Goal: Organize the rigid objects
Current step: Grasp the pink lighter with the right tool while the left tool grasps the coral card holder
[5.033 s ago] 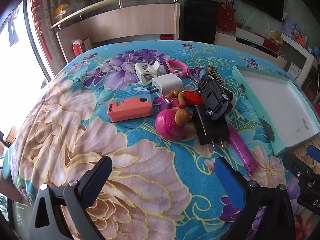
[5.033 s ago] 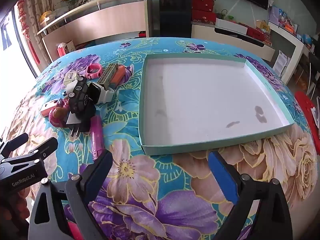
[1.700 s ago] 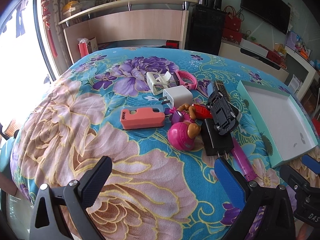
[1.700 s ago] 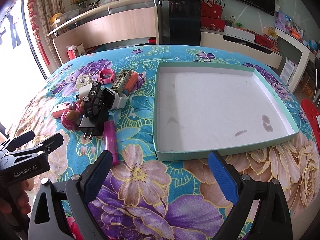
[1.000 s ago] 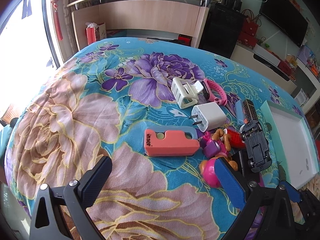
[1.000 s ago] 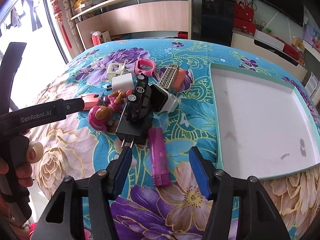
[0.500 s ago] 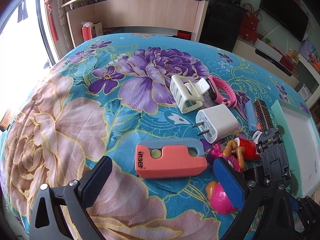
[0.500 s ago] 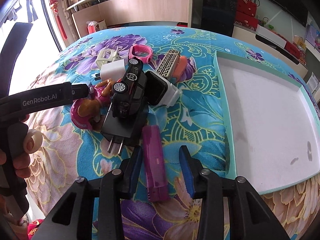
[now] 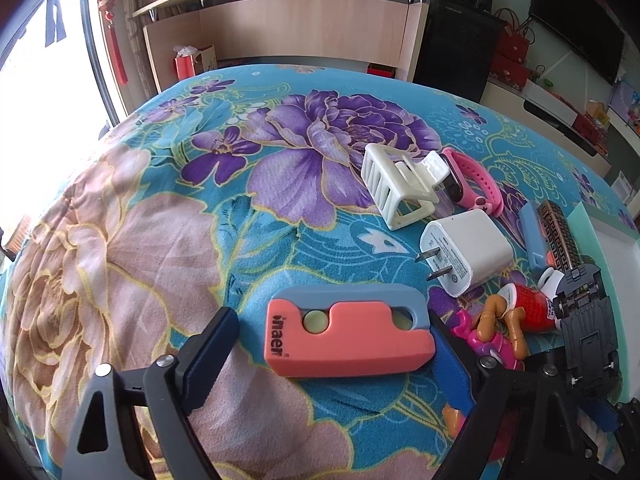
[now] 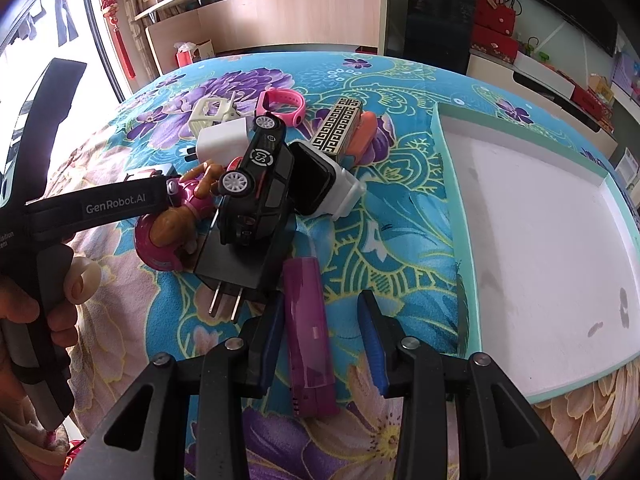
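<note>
The right gripper straddles a purple bar lying on the flowered blanket; its jaws have just been narrowing, the left pad touches the bar and the right pad stands clear, so it is not yet grasping. The left gripper frames a coral case, its jaws having just been narrowing too; the right pad is against the case's end, the left one apart, so it is released. Beyond lie a black plug, a pink doll, a black toy car on the plug, a white charger, a white hair clip and a pink wristband. To the right sits a white tray.
</note>
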`<state>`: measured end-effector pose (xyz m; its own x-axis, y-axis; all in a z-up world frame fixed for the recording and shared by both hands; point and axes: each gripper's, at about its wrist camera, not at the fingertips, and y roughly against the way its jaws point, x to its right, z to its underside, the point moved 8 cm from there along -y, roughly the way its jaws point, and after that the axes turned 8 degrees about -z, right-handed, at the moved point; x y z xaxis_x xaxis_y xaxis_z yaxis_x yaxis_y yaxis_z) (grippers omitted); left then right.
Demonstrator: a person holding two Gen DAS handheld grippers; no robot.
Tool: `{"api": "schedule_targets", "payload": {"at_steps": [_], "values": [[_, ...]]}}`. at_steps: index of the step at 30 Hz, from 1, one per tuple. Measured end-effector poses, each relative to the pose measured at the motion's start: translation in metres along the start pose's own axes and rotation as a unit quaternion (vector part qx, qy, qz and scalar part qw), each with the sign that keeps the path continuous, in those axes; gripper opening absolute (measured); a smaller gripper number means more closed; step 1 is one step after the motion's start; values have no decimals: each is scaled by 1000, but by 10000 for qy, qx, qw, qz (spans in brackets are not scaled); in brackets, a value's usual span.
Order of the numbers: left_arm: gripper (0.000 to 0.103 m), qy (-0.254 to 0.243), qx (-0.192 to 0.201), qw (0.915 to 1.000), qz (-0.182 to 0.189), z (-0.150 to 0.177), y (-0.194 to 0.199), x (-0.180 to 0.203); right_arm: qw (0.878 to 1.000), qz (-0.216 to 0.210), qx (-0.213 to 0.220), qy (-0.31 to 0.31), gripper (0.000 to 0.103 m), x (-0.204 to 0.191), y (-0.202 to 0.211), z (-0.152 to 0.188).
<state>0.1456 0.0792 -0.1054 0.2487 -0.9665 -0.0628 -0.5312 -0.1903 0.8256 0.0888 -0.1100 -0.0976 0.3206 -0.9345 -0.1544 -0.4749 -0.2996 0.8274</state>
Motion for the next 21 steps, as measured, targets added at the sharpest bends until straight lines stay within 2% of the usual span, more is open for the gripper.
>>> {"api": "schedule_targets", "payload": {"at_steps": [3, 7, 10, 16, 21], "values": [[73, -16, 43, 9999, -99, -1, 3, -3, 10000, 3, 8, 2, 39, 0, 0, 0], [73, 21, 12, 10000, -75, 1, 7, -5, 10000, 37, 29, 5, 33, 0, 2, 1], [73, 51, -24, 10000, -58, 3, 12, -6, 10000, 41, 51, 0, 21, 0, 5, 0], [73, 146, 26, 9999, -60, 1, 28, -10, 9999, -40, 92, -52, 20, -2, 10, -1], [73, 178, 182, 9997, -43, -8, 51, -10, 9993, -98, 342, -86, 20, -1, 30, -9]]}}
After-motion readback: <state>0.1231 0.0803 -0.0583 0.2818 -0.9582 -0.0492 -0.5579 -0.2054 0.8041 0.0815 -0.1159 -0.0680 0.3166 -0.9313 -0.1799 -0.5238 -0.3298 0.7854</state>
